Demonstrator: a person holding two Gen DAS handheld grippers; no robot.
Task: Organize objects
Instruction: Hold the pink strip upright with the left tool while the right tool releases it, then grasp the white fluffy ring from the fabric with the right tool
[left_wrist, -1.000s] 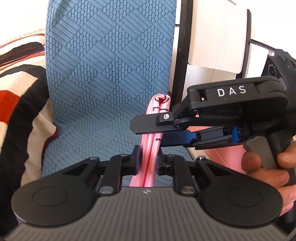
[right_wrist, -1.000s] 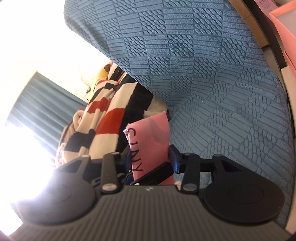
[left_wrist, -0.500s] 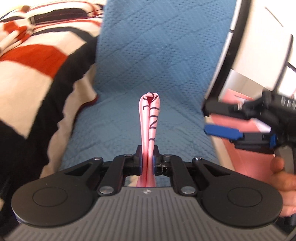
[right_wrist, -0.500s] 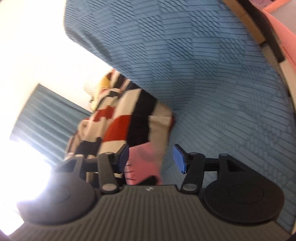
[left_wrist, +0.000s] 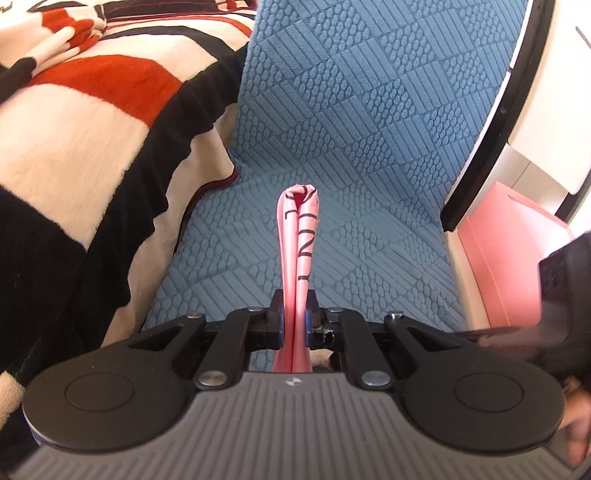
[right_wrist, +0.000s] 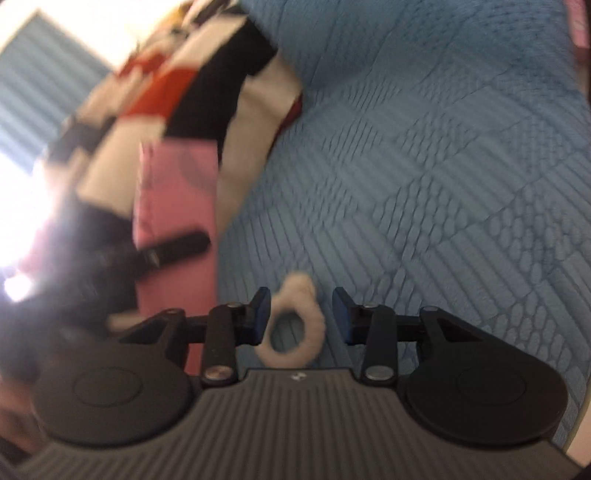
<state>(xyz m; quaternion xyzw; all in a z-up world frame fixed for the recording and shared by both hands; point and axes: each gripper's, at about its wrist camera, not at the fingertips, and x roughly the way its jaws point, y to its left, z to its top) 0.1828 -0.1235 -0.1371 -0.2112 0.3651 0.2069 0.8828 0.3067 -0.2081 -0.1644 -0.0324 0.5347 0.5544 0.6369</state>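
Observation:
My left gripper (left_wrist: 294, 325) is shut on a pink pouch (left_wrist: 298, 236) with black lettering and holds it edge-on above the blue quilted bed cover (left_wrist: 362, 122). The pouch (right_wrist: 175, 192) also shows in the blurred right wrist view, with one finger of the left gripper (right_wrist: 173, 247) across it. My right gripper (right_wrist: 301, 317) is open, with its blue pads on either side of a fluffy white ring (right_wrist: 295, 325) that lies on the blue cover (right_wrist: 424, 184). I cannot tell whether the pads touch the ring.
A red, white and black striped blanket (left_wrist: 92, 122) lies heaped on the left of the bed. A black-edged white unit (left_wrist: 532, 85) and a pink box (left_wrist: 506, 251) stand along the right. A blue curtain (right_wrist: 44, 74) hangs far left.
My right gripper has let go of the pink pouch, opened, and swung down to the white ring. My left gripper keeps the pouch and has tilted toward the bed.

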